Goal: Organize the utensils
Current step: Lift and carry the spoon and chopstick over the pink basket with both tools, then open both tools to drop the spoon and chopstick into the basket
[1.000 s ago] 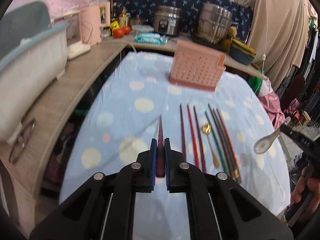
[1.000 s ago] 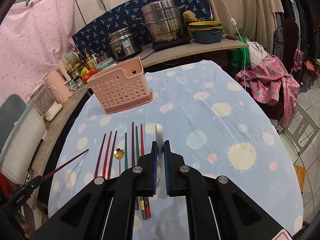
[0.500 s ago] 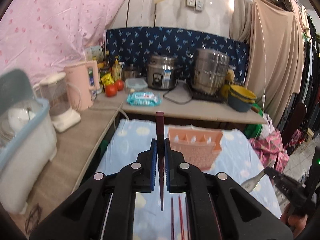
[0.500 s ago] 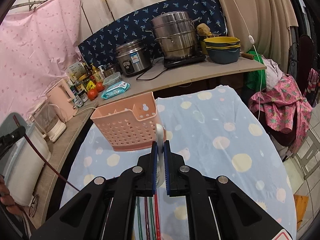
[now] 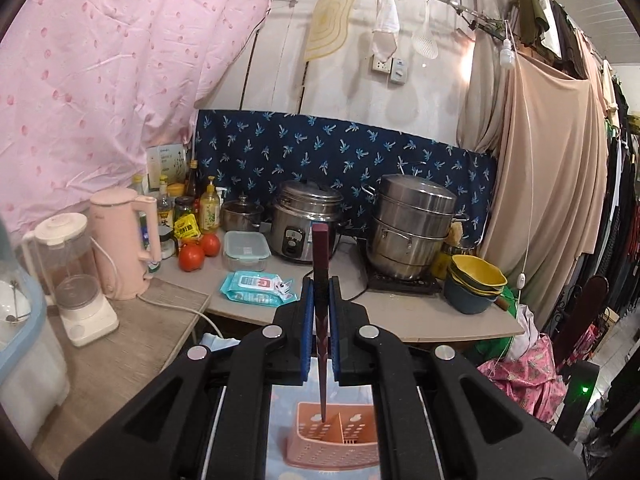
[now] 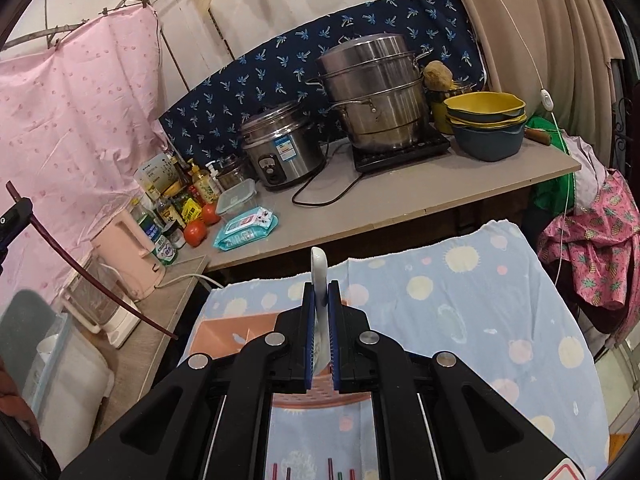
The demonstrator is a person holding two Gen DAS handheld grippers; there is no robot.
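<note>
The left hand-held gripper (image 5: 320, 328) pinches a dark red chopstick (image 5: 320, 280), its tip above the pink perforated plastic utensil basket (image 5: 336, 444). The right hand-held gripper (image 6: 320, 332) clamps a white ceramic spoon (image 6: 319, 276) near that basket. Beyond the basket, a wet-wipes pack (image 6: 245, 232) has unreadable print.

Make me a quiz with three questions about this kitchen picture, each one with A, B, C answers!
1. Where are the two tomatoes?
A. on the counter beside the pink kettle
B. inside the pink basket
C. on the steamer pot

2. What colour is the spoon in the right tool?
A. green
B. white
C. gold

3. What is the left tool doing?
A. standing open and empty
B. lying on the counter
C. gripping a dark red chopstick

Answers: 1 A, they sit by the kettle's base; 2 B, its handle shows white; 3 C, the pads press the chopstick, whose tip hangs over the basket.
</note>
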